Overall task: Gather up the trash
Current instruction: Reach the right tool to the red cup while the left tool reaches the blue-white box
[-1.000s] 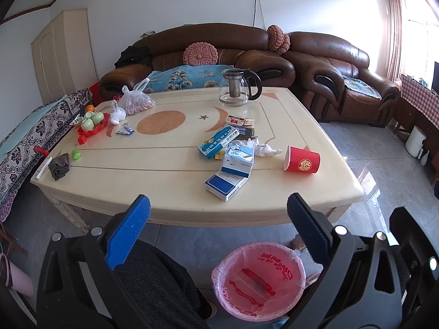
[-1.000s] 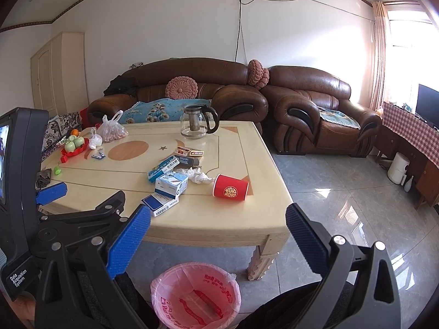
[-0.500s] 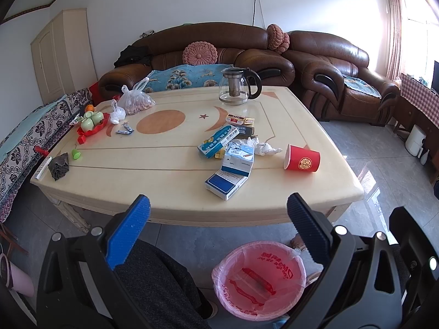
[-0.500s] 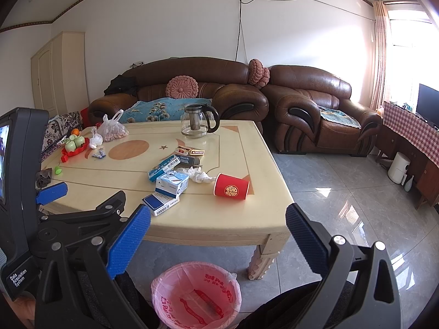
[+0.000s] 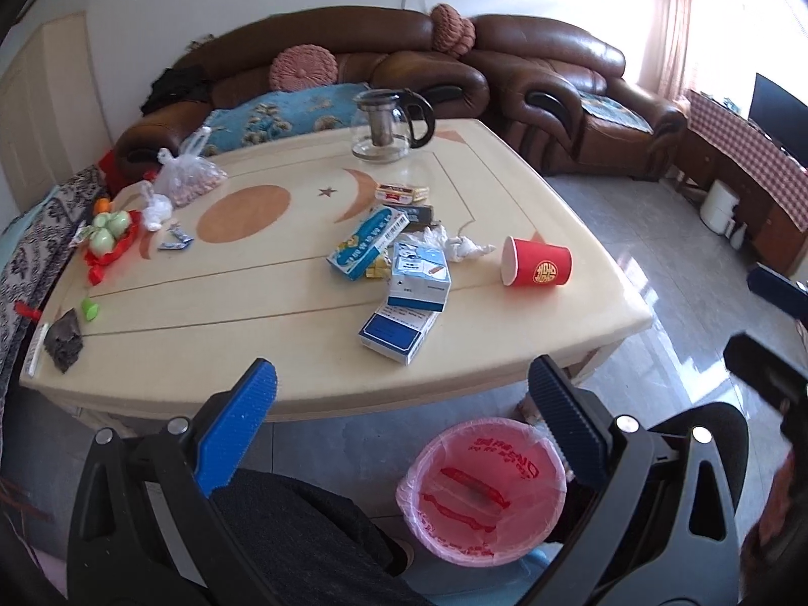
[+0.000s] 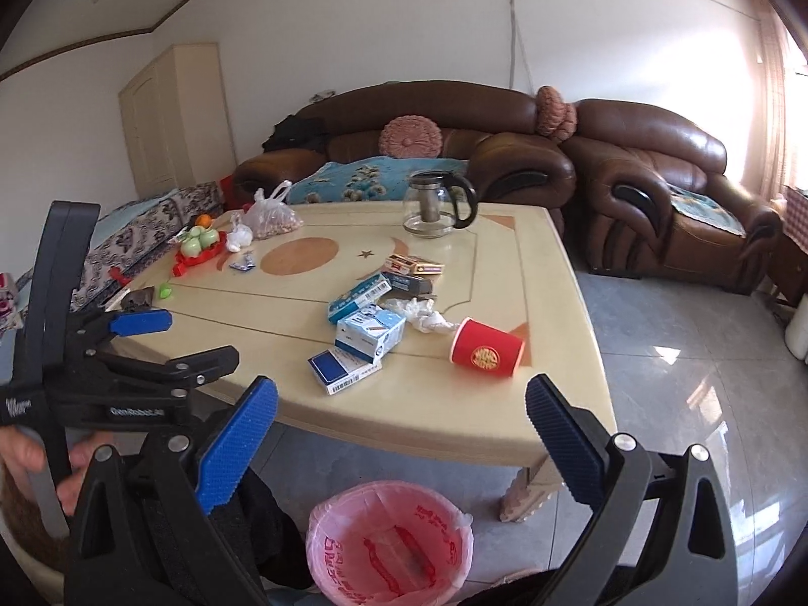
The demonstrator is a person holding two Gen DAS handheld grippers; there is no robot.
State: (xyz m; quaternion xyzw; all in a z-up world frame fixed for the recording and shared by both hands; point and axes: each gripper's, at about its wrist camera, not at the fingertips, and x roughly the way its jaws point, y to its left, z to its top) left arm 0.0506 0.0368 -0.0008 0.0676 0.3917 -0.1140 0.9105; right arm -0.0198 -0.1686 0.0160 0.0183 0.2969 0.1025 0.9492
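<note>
Right wrist view: both tongs (image 6: pixel 401 424) spread wide, empty, near the cream wooden worktop (image 6: pixel 454 404). Tipped red paper cup (image 6: pixel 487 349) right of crumpled white tissue (image 6: pixel 426 318). Step: approach. Next, probably: reach, pinch, drop into pink-lined bin (image 6: pixel 390 540) below.

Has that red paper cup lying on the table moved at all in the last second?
No. The red cup lies on its side beside the crumpled tissue, near the table's front corner, as before; only the camera shifted.

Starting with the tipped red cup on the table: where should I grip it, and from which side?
The red paper cup lies on its side, mouth toward the crumpled tissue. Probably come from above with the right gripper and pinch across its mid-body; the wall is thin, so squeeze gently.
</note>
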